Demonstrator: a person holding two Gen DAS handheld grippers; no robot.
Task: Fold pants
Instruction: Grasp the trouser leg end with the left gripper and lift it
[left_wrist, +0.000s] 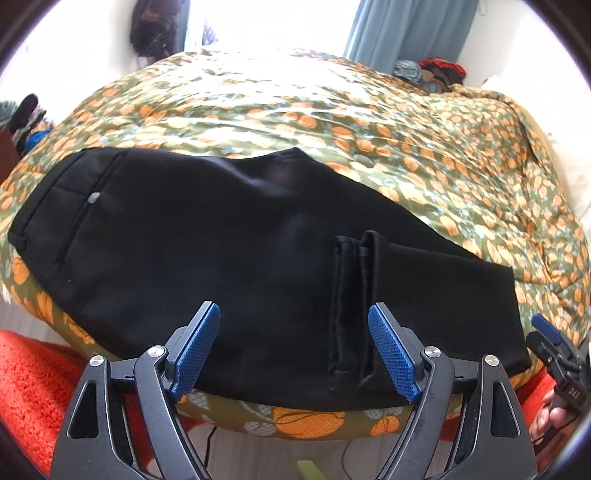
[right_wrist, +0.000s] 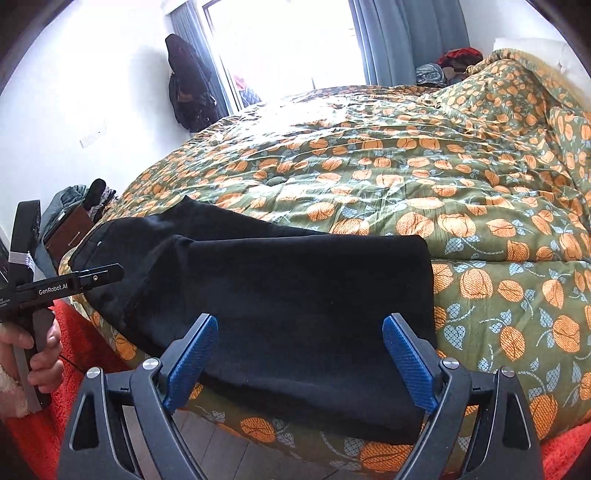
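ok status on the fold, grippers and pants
Left gripper and right gripper both open, empty, above the bed edge. Black fabric pants folded over, hems on top, flat on the green orange-leaf quilt. Nothing in the way.

The folded cloth pants (left_wrist: 207, 266) in the middle of the left wrist view are plain black, with one small grey button (left_wrist: 93, 198) at centre left. The quilted bed cover (left_wrist: 332, 122) under them is olive green, patterned with orange fruit and pale blue leaves. Each black hand-held gripper carries textured blue pads (left_wrist: 393, 356). The shaggy rug (left_wrist: 33, 373) at lower left is red-orange. The curtain (right_wrist: 402, 33) at the top of the right wrist view is grey-blue.
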